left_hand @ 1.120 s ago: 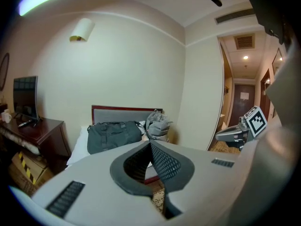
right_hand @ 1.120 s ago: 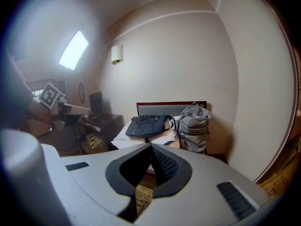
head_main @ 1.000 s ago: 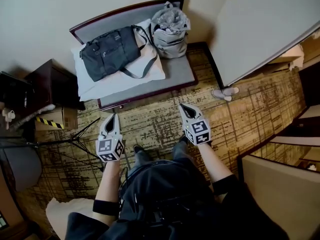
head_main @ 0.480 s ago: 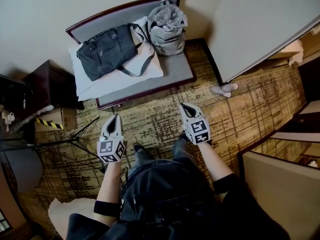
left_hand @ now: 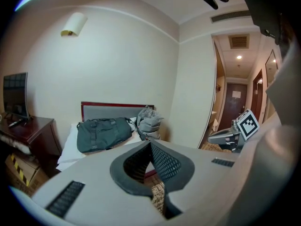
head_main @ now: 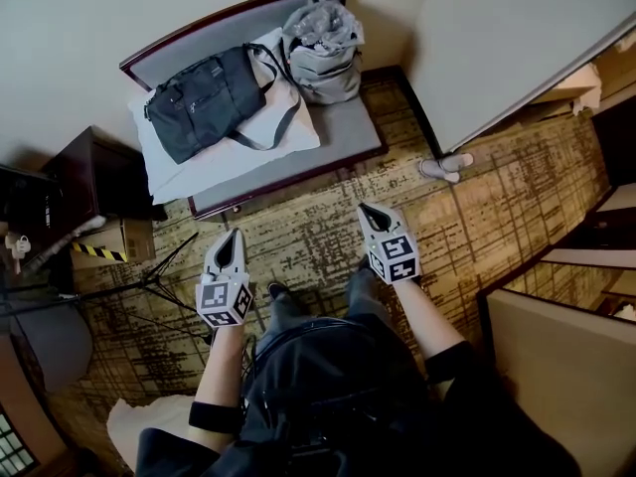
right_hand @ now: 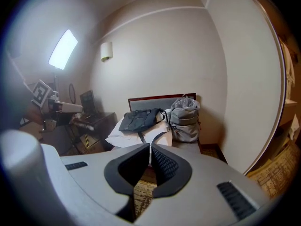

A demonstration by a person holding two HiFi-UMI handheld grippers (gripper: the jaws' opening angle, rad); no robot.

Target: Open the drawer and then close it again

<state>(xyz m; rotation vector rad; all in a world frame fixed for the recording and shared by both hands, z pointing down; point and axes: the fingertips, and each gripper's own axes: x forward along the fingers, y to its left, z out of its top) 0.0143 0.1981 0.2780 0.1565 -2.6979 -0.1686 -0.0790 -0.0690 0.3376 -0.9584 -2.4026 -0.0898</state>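
Observation:
No drawer front shows in any view; a dark wooden cabinet (head_main: 94,172) stands at the left, seen also as the cabinet (left_hand: 28,128) in the left gripper view. Both grippers hang over the patterned carpet, pointing at the bench. My left gripper (head_main: 231,234) is shut and empty, its tips meeting (left_hand: 150,143). My right gripper (head_main: 364,208) has just been opening: a thin slit shows between its tips (right_hand: 150,146), with nothing between them. Each gripper appears at the edge of the other's view.
A grey bench (head_main: 353,132) against the wall carries a dark duffel bag (head_main: 204,102), a white pillow (head_main: 288,132) and a grey backpack (head_main: 320,43). A taped cardboard box (head_main: 104,246) and tripod legs (head_main: 149,281) lie left. A white wall panel (head_main: 497,48) stands right, slippers (head_main: 444,167) at its foot.
In the head view the bench and its bags have slid up and to the left. Both grippers have sunk a little and stay side by side over the carpet.

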